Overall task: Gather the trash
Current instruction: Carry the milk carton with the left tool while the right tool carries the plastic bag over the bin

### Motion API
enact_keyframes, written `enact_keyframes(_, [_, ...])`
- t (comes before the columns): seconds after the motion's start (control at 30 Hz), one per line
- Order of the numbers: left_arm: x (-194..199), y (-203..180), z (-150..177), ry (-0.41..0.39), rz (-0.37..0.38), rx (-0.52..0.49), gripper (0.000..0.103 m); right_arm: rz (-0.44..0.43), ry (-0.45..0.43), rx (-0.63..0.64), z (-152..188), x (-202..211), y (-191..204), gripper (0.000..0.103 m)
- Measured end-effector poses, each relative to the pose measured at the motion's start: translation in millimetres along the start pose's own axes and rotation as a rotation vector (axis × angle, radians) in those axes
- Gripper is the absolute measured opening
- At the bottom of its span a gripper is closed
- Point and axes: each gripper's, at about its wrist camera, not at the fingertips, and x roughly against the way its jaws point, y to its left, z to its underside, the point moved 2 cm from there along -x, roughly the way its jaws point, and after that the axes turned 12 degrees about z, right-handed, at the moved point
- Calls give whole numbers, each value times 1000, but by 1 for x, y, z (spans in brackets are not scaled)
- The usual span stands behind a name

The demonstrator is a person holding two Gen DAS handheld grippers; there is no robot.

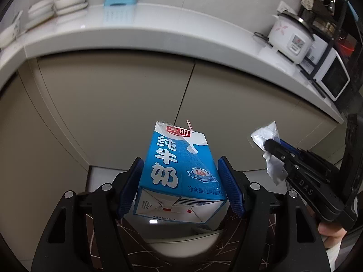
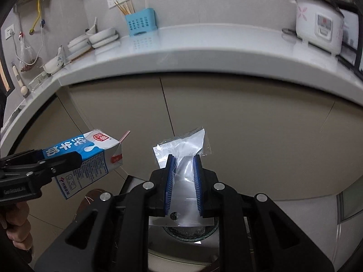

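My left gripper [image 1: 181,170] is shut on a blue and white milk carton [image 1: 179,165] with a pink straw, held in the air in front of the beige cabinet doors. The carton also shows in the right wrist view [image 2: 86,158], at the left. My right gripper [image 2: 183,165] is shut on a clear plastic wrapper [image 2: 183,147], also held in the air. In the left wrist view the wrapper [image 1: 267,140] and the right gripper [image 1: 275,146] are at the right. A round bin opening [image 2: 192,233] lies below the right gripper.
A white countertop [image 2: 204,49] runs above the cabinets [image 1: 136,102]. On it stand a blue utensil holder [image 2: 140,23], stacked white dishes [image 2: 95,39] and a rice cooker [image 2: 317,25]. A microwave [image 1: 331,77] is at the far right.
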Motion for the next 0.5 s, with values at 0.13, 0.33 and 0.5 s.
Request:
enact_keyframes(0.13, [-34,12,15,4,-53,-19,66,24,34,-8,28,-32,2,16])
enact_keyframes(0.33, [-96,33,34,50,-125,-39,66,48,110,-34,62,-82,4,16])
enact_keyframes(0.5, [-150,51,50,108,-115,-29,66,57,187,-35,87,-127,6,16])
